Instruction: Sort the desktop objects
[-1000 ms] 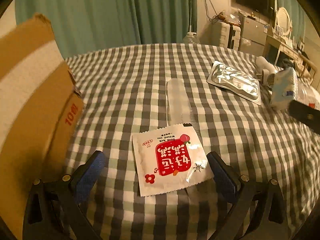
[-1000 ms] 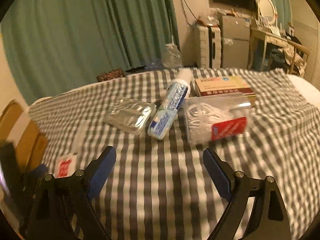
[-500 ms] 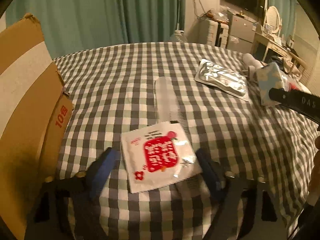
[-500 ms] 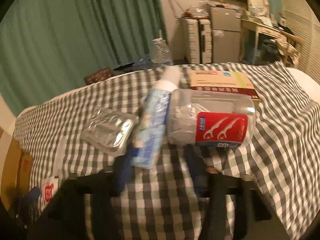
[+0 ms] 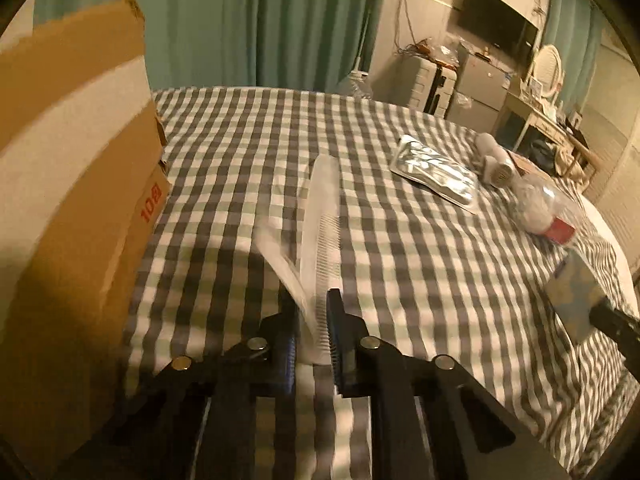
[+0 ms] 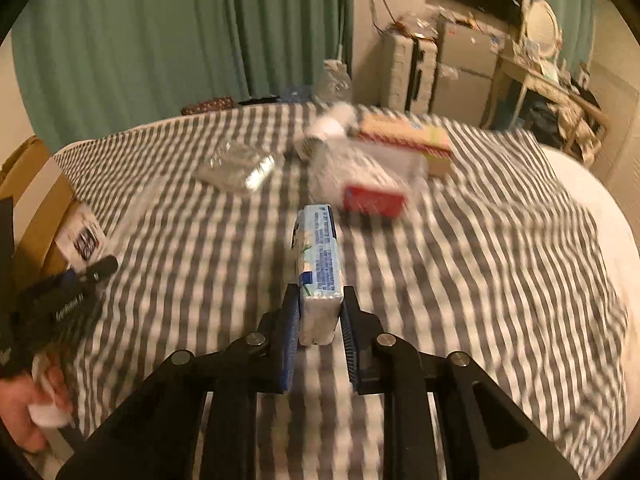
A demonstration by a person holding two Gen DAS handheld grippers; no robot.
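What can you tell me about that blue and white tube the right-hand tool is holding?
The tube is a soft, squeezable-looking plastic one, pale blue and white with small print along its side. It points away from the camera. The right tool grips it near one end, one blue pad against each side, and the rest juts forward above the checked cloth. The pressed end looks flattened. The picture is blurred, so the print cannot be read.

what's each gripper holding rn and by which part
Left gripper pinches the white sachet by its near edge, apparently with the clear comb. Right gripper clamps the blue toothpaste tube at its crimped end.
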